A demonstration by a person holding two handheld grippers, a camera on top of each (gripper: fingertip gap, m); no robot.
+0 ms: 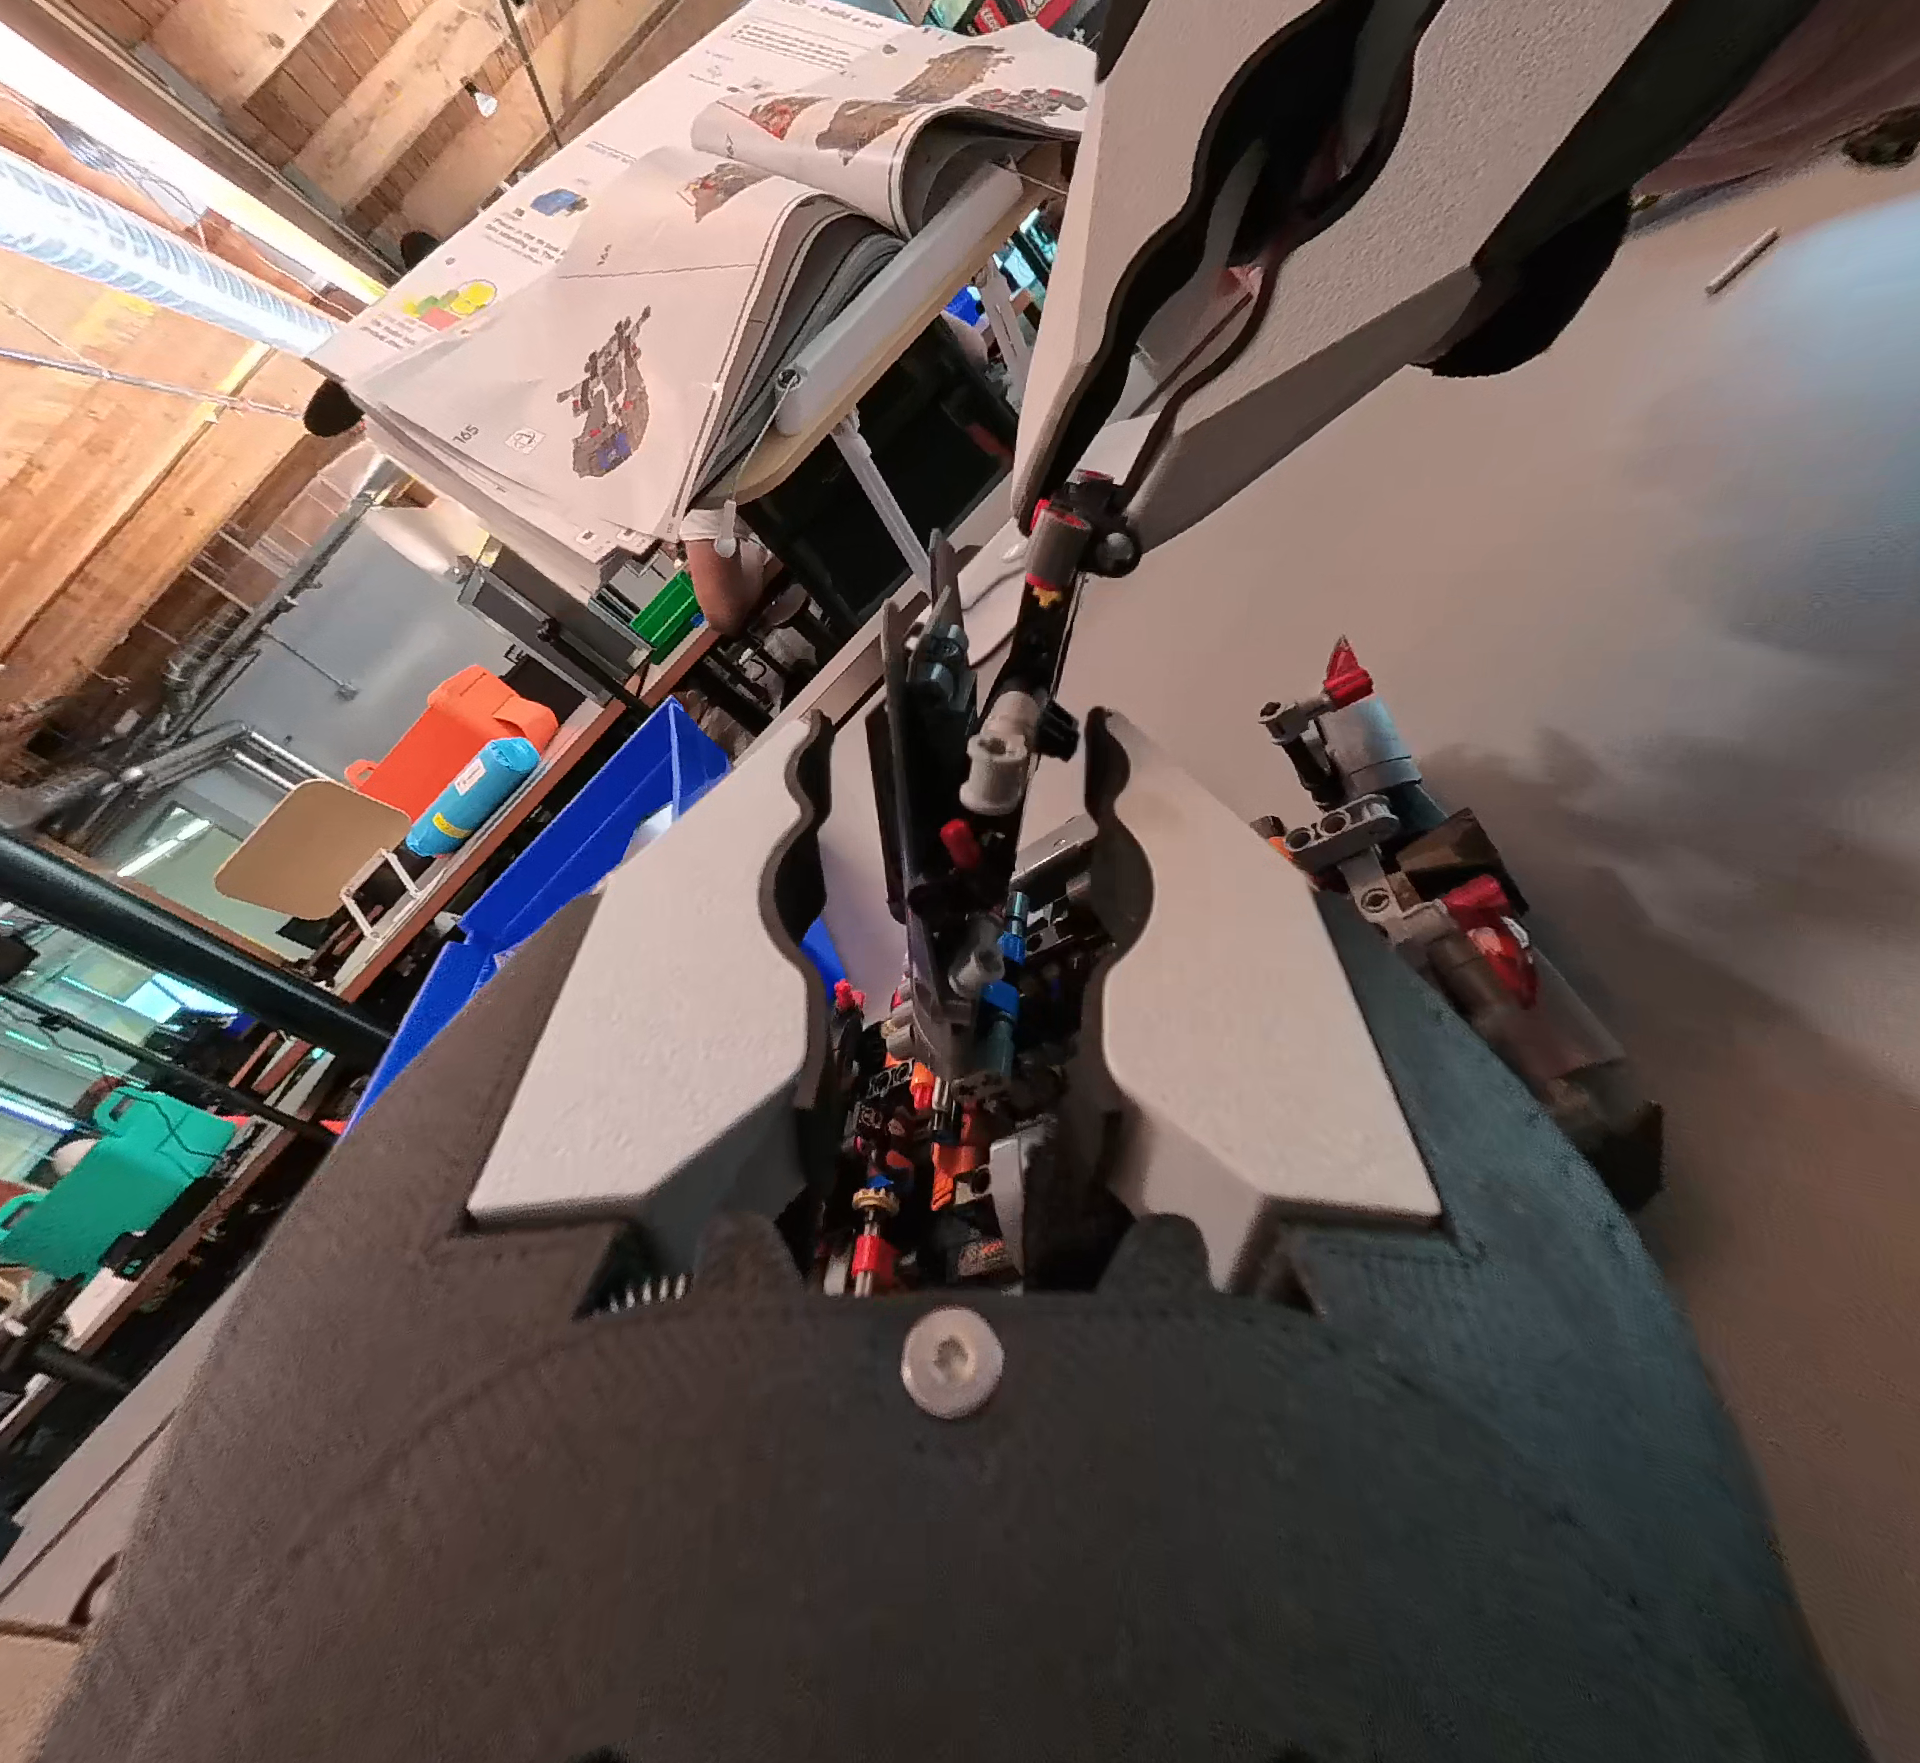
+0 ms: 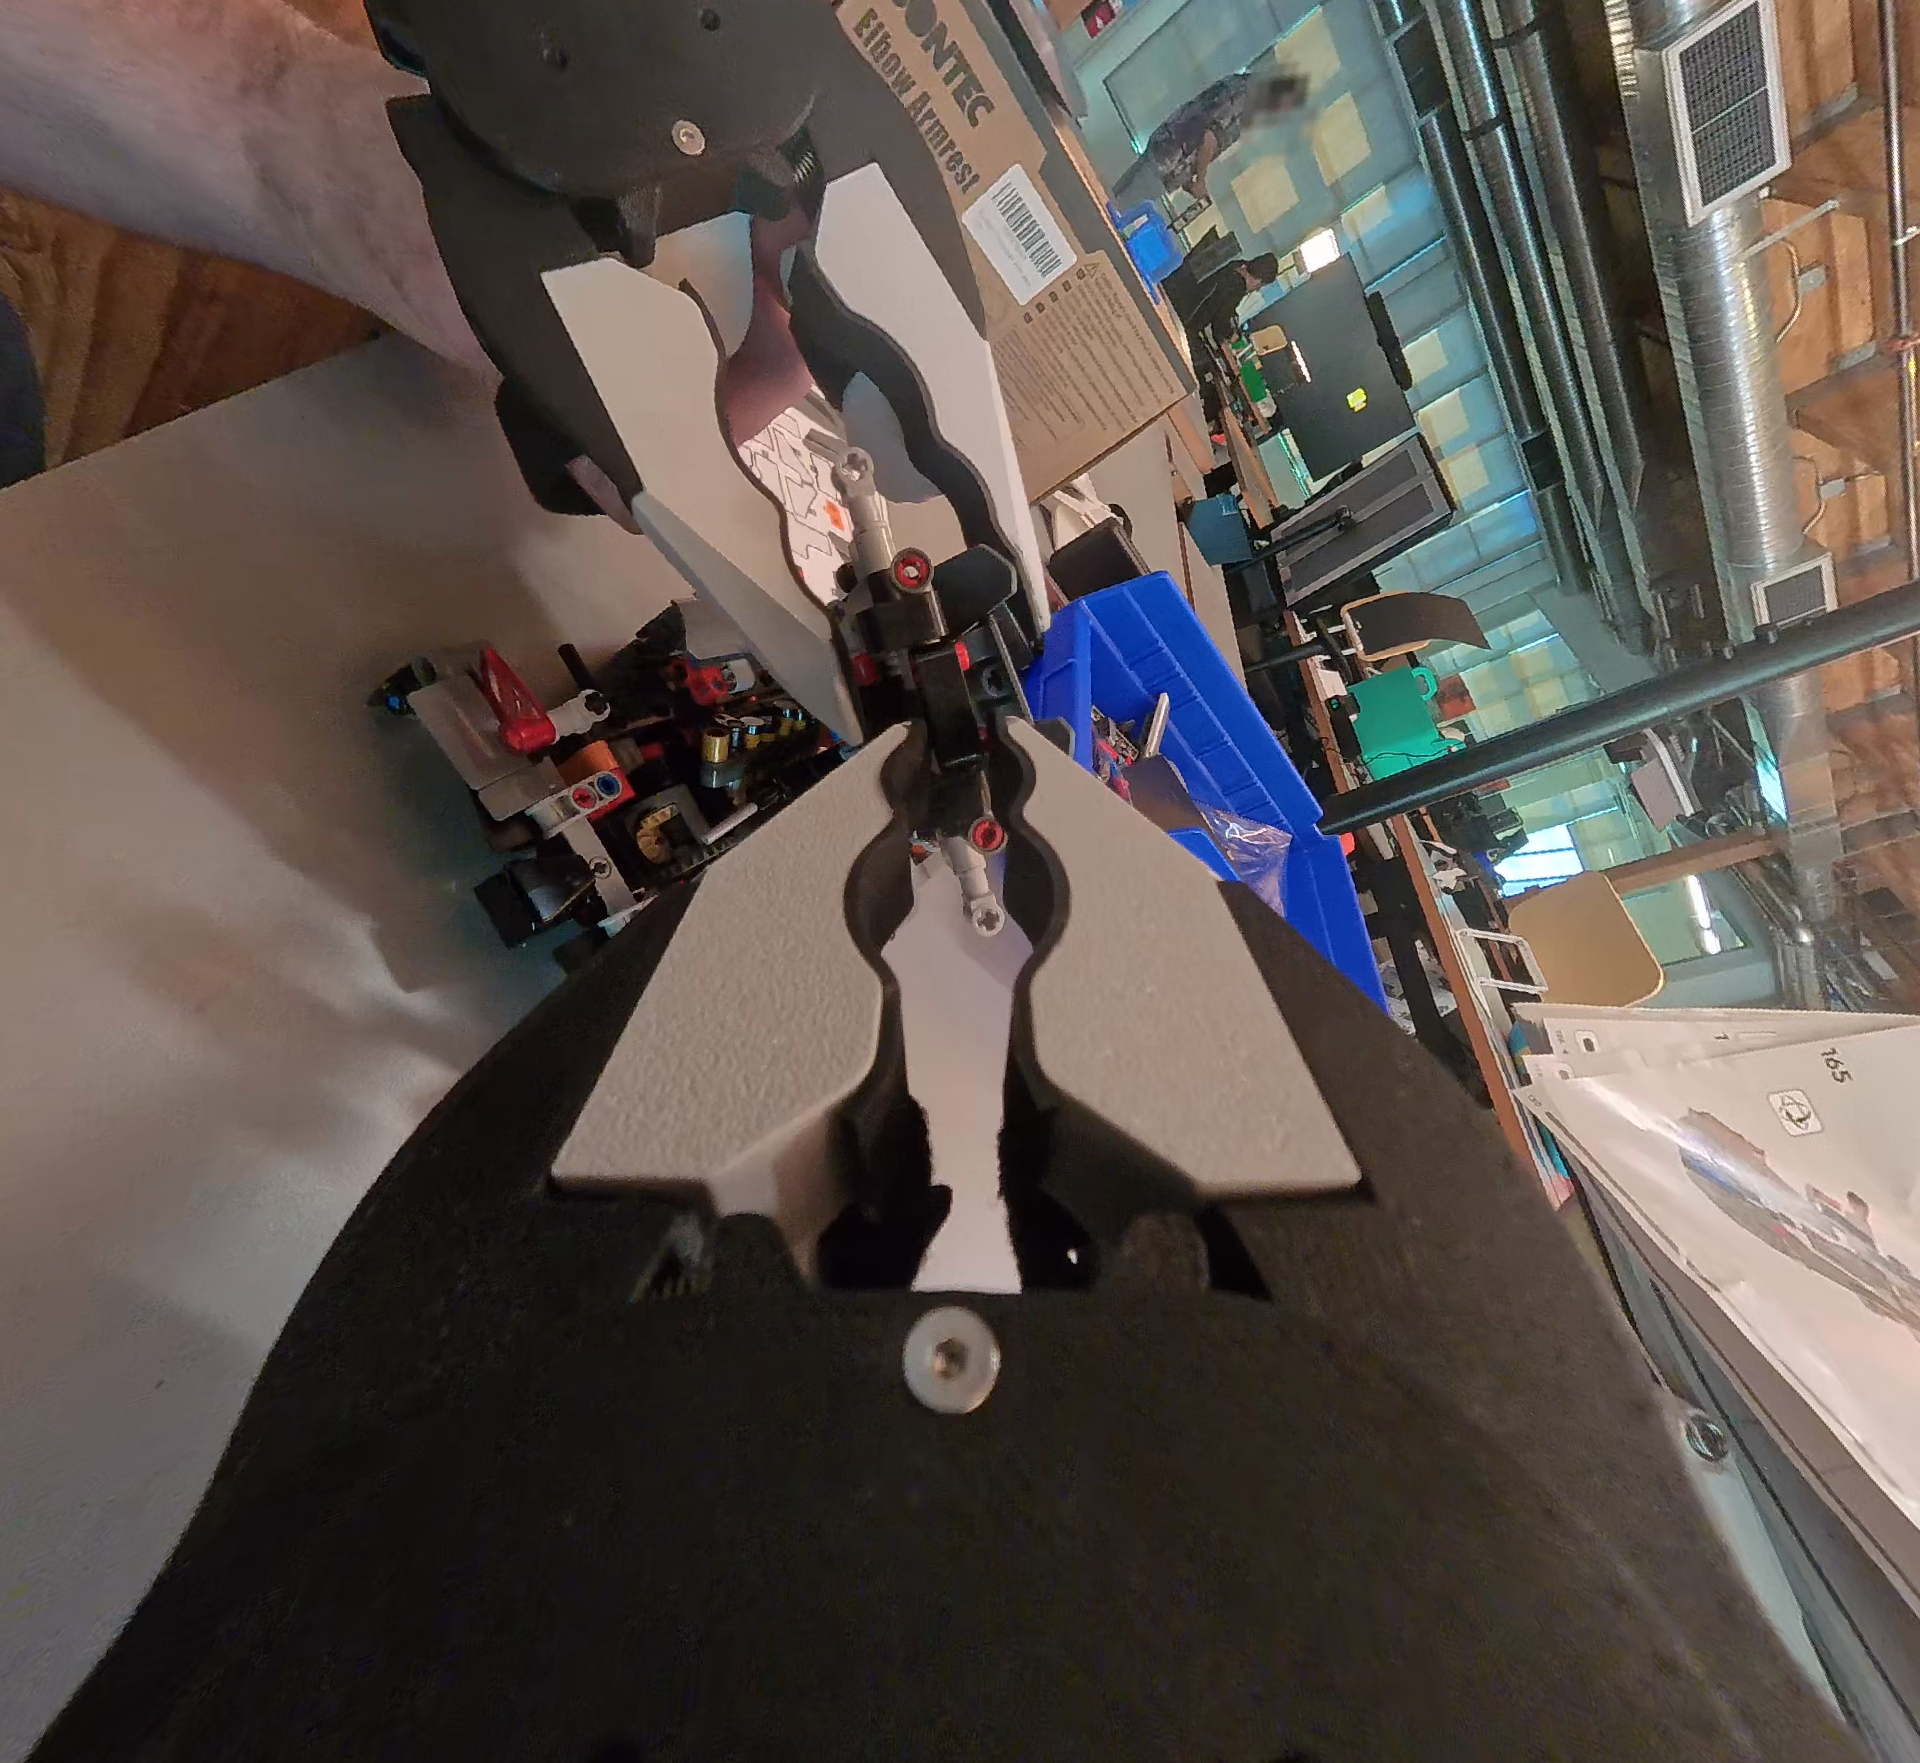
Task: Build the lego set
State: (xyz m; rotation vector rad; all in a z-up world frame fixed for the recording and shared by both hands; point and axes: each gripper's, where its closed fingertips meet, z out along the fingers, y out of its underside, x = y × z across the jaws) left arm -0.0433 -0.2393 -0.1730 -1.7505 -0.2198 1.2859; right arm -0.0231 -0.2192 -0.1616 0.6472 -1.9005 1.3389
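Note:
My left gripper [image 1: 961,737] holds a slim lego sub-assembly [image 1: 992,763] of black beams, grey bushes and red pins between its grey fingers, above the white table [image 1: 1455,518]. My right gripper [image 1: 1086,508] comes in from the upper right and is shut on the far end of that piece. In the right wrist view my right gripper [image 2: 956,737] pinches the black end of the sub-assembly [image 2: 951,705], and the left gripper [image 2: 940,664] meets it tip to tip from above. The larger lego model [image 1: 1392,882] lies on the table beside them, and it also shows in the right wrist view [image 2: 623,778].
A blue parts bin [image 1: 582,882] [image 2: 1174,674] stands behind the grippers. An open instruction booklet [image 1: 644,290] [image 2: 1766,1194] rests on a stand. A cardboard box [image 2: 997,186] is at the back. A person's forearm [image 2: 187,82] is behind the left gripper. Left and right tips are no more than a few centimetres apart.

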